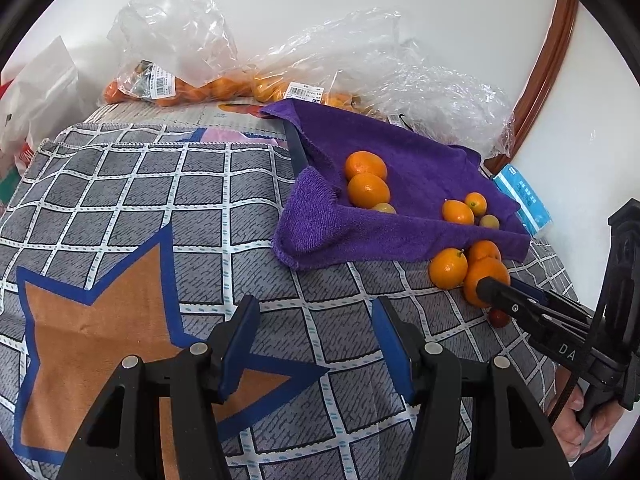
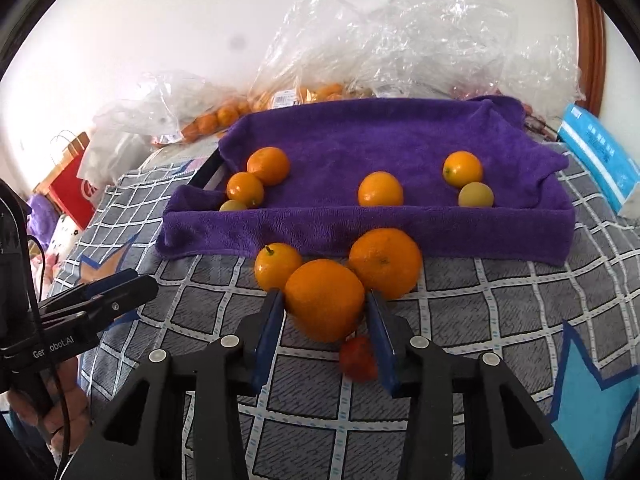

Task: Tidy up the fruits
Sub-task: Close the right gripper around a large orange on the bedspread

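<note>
Both pads of the right claw point(image 2: 325, 312) pinch an orange point(image 2: 324, 300); the left claw point(image 1: 314, 344) hangs spread, empty.

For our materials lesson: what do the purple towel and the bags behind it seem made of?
Purple towel: soft fabric, likely microfibre or terry; matte, fuzzy pile, limp folds. Bags: thin clear plastic film, glossy; crinkles, glints and oranges showing through.

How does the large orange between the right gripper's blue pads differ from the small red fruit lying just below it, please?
The large round orange is far bigger than the small red fruit. The orange is bright orange; the red fruit is dark red. The right gripper has its pads on the orange's sides, while the red fruit lies loose beside one pad. Both rest on the grey checked cloth.
</note>
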